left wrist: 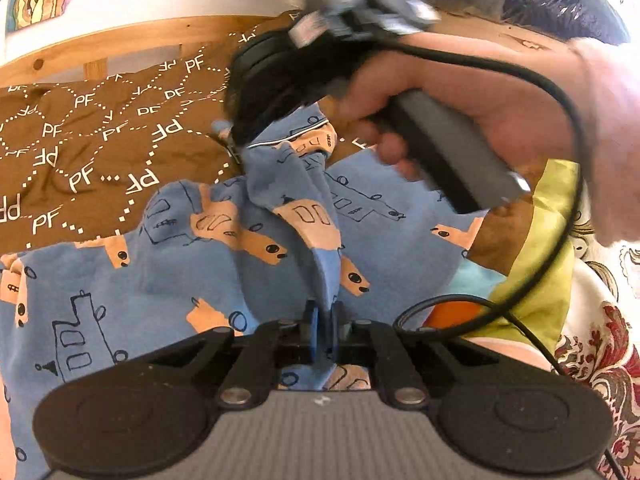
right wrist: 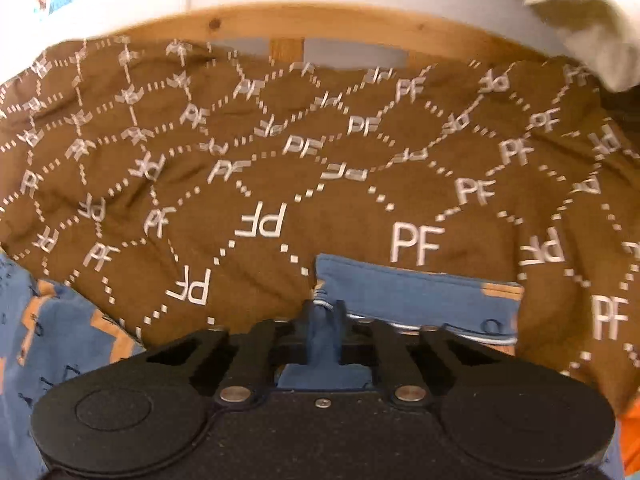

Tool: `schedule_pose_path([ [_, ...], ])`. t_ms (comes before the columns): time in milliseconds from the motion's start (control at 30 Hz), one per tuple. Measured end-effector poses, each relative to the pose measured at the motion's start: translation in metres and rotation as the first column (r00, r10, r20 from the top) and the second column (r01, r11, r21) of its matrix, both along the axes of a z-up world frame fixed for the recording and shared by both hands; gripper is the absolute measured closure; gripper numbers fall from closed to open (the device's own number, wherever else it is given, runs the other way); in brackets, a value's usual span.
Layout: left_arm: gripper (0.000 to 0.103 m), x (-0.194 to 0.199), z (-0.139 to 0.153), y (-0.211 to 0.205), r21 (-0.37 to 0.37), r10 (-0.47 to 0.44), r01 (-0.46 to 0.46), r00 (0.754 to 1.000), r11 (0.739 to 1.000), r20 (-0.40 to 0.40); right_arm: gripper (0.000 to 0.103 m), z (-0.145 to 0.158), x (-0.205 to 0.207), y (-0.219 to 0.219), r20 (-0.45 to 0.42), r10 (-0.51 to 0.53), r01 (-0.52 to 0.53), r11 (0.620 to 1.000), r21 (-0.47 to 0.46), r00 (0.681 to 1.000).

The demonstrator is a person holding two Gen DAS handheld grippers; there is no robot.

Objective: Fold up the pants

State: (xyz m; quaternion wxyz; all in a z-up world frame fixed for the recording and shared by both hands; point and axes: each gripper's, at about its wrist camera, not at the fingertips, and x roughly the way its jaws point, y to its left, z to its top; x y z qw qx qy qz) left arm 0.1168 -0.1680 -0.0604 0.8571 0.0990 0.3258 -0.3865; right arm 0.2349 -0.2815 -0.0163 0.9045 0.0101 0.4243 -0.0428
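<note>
The pants (left wrist: pixel 168 280) are blue with orange patches and drawn boats, lying on a brown blanket (left wrist: pixel 80 140). My left gripper (left wrist: pixel 323 320) is shut on a raised fold of the pants. My right gripper (right wrist: pixel 325 320) is shut on the pants' hem edge (right wrist: pixel 420 292), lifted over the brown blanket (right wrist: pixel 280 160). In the left wrist view the right gripper (left wrist: pixel 240 132) shows ahead, held by a hand (left wrist: pixel 460 120), pinching the far end of the same fold.
A wooden bed frame (right wrist: pixel 320 20) and a white wall run along the far edge of the blanket. A cream cloth (right wrist: pixel 580 20) hangs at the upper right. A yellow-green cloth (left wrist: pixel 540 260) and a floral fabric (left wrist: pixel 600 360) lie to the right.
</note>
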Motion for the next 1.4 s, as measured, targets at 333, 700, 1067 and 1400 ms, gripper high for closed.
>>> schedule_pose_path([
  [333,0.102,-0.019,0.006,-0.009,0.074,-0.054,0.044,0.99,0.996,0.128,0.103,0.057,-0.103,-0.057,0.239,-0.261,0.242,0.965,0.103,0.935],
  [700,0.102,-0.05,0.002,-0.029,0.23,-0.231,0.171,0.935,0.958,0.268,0.103,0.047,-0.22,-0.089,0.156,-0.524,0.49,0.845,0.213,0.837],
  [1067,0.043,-0.031,0.018,-0.005,0.188,-0.31,0.28,0.939,0.941,0.152,0.087,0.004,-0.243,-0.104,0.072,-0.59,0.551,0.786,0.282,0.804],
  [1400,0.036,0.062,0.052,-0.052,0.169,-0.274,0.249,0.951,0.954,0.145,0.071,0.001,-0.249,-0.111,0.103,-0.606,0.54,0.763,0.355,0.789],
])
